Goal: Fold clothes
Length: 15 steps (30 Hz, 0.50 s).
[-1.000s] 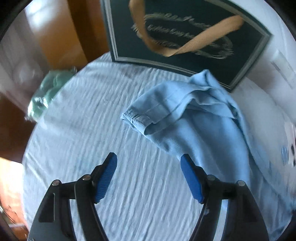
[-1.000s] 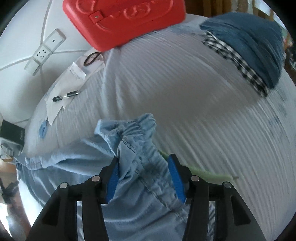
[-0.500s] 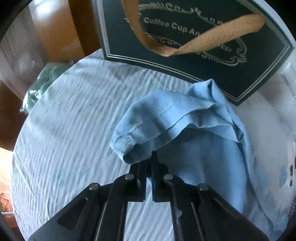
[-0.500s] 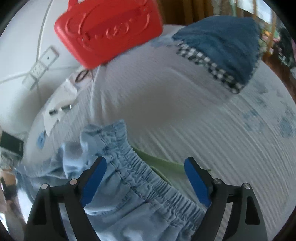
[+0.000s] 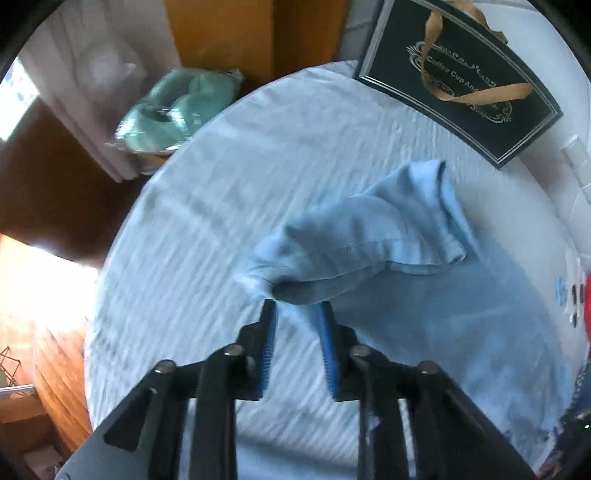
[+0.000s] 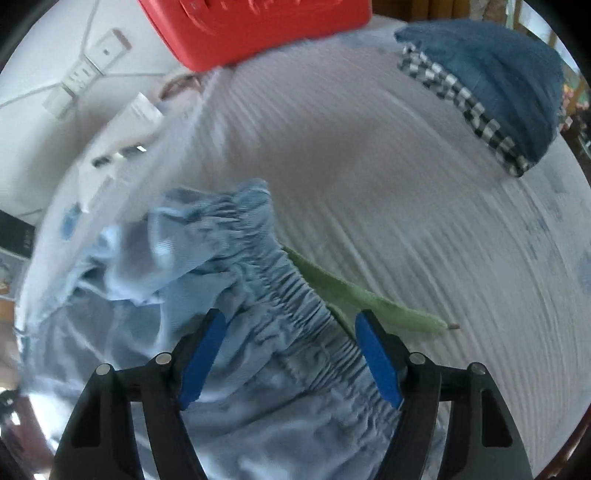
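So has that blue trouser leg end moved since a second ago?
Yes. The leg end has been folded over onto the trousers, ending farther from the dark gift bag at the bed's edge.

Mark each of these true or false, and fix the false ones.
1. The light blue pants have an elastic waistband. True.
2. The case at the table's far edge is green. False: it is red.
3. A folded dark blue garment lies on a checked one. True.
4. The dark gift bag has a silver handle. False: the handle is tan.
5. The right gripper is clamped on the green packet. False: its jaws stand apart over the waistband.
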{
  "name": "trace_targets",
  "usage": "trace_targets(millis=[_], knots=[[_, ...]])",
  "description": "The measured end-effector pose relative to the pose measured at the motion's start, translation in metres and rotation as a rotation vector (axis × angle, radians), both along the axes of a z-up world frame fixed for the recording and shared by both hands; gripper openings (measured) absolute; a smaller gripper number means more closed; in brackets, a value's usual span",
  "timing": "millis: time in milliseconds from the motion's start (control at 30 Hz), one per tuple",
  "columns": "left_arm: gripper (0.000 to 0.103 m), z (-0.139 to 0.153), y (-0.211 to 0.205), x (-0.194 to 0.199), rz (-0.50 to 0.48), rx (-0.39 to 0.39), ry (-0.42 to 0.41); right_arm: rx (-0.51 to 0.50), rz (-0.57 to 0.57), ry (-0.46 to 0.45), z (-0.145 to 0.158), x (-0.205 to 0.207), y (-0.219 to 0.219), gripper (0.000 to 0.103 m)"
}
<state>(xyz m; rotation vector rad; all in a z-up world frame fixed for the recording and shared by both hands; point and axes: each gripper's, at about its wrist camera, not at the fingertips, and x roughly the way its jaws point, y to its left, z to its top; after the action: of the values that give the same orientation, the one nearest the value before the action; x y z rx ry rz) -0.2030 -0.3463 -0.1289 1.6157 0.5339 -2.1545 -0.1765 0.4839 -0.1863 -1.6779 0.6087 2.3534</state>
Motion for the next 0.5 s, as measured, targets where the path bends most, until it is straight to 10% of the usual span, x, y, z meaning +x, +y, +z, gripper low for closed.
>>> trace_targets(millis=[100,500], knots=[[0.058,0.003,-0.011,0.045,0.024,-0.002,0.012,-0.003,-0.023,0.035,0.022,0.023,0.007,0.075],[0.058,-0.035,-0.029,0.174,0.093,-0.103,-0.055,-0.100,-0.194,-0.017,0.012,0.146,0.049,0.077]])
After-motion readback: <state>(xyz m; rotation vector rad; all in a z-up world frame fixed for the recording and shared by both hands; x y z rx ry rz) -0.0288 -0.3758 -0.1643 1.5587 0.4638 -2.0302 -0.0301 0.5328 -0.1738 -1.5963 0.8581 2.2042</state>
